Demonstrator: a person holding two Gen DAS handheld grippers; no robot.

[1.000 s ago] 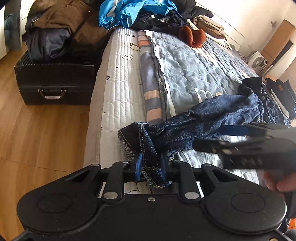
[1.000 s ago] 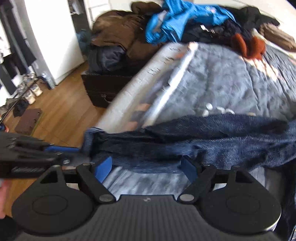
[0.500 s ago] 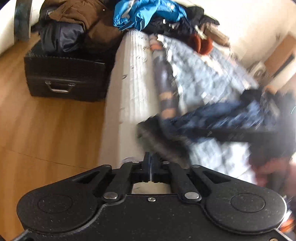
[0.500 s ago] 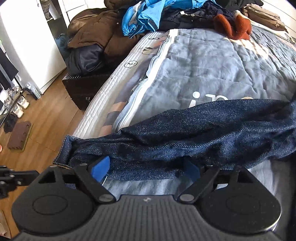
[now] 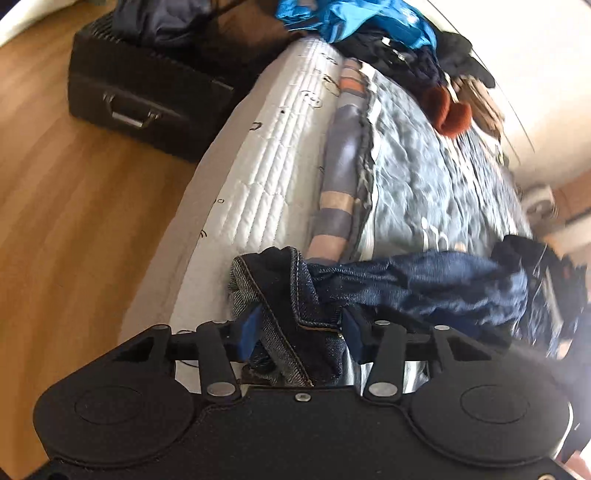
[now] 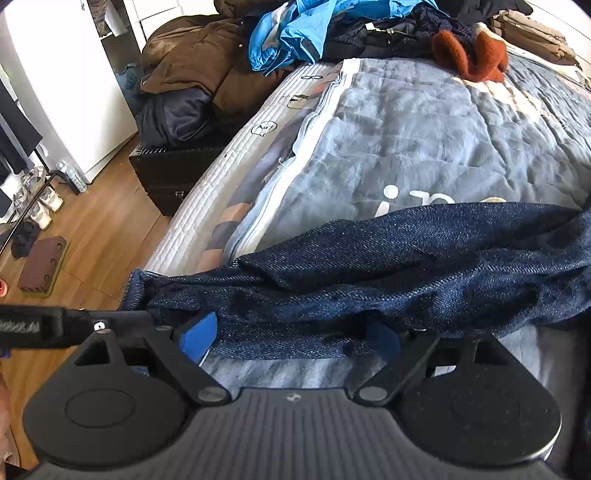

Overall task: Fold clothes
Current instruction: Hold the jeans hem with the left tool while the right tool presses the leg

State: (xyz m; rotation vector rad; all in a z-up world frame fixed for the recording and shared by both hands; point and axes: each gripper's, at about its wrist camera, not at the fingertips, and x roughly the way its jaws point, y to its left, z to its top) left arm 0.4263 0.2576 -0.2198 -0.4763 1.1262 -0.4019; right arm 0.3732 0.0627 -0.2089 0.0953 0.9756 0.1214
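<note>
- While the jeans (image 6: 388, 273) lie rumpled and unfolded across the bed (image 6: 424, 140), their hem at its edge, folding has barely begun.
- Your left gripper (image 5: 301, 332), jaws just widened, straddles that hem loosely.
- Your right gripper (image 6: 290, 338) gapes around the leg, gripping nothing.

Dark jeans (image 6: 388, 266), bunched, across bed edge

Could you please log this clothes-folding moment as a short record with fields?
surface: bed with grey-blue quilt
garment: dark jeans stretched across the bed's near end
left gripper: jaws just opened, hem between them, pads not pressing
right gripper: wide open, denim bunched between the fingers
background: clothes pile, black case on the floor
</note>
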